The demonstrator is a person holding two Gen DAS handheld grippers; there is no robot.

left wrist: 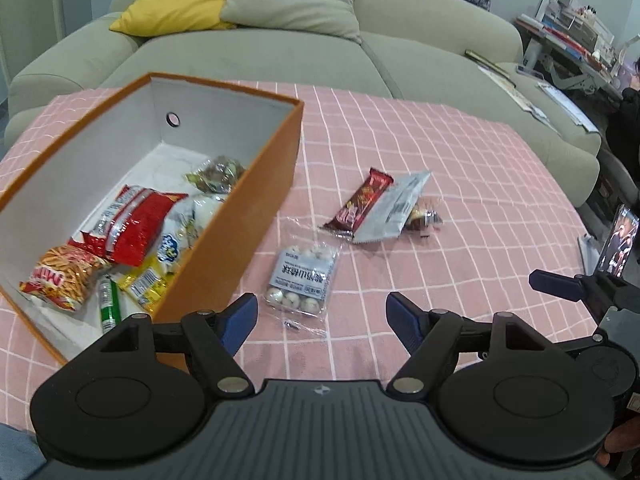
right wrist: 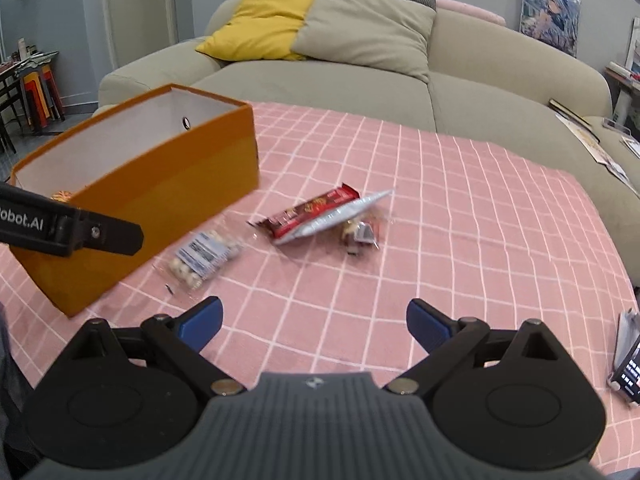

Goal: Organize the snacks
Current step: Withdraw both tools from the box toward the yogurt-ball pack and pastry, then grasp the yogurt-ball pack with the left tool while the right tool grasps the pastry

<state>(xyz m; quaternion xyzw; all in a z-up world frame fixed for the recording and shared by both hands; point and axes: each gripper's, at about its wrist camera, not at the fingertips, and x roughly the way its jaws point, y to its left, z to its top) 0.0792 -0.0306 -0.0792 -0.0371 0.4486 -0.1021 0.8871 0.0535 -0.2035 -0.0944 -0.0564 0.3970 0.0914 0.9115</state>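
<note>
An orange box (left wrist: 236,216) (right wrist: 168,184) sits on the pink checked tablecloth at left and holds several snack packs, among them a red bag (left wrist: 132,228) and a stick-snack bag (left wrist: 64,276). On the cloth beside it lies a clear bag of white balls (left wrist: 302,280) (right wrist: 204,258). Further right lie a brown-red chocolate bar (left wrist: 360,200) (right wrist: 308,212), a silver packet (left wrist: 394,208) (right wrist: 340,216) and a small clear candy bag (left wrist: 424,216) (right wrist: 360,232). My left gripper (left wrist: 322,320) is open and empty just short of the ball bag. My right gripper (right wrist: 314,324) is open and empty above bare cloth.
A beige sofa (left wrist: 360,52) with a yellow cushion (right wrist: 260,24) and a beige cushion stands behind the table. A phone (left wrist: 618,244) (right wrist: 628,364) stands at the table's right edge. Books and papers (left wrist: 528,96) lie on the sofa's right end.
</note>
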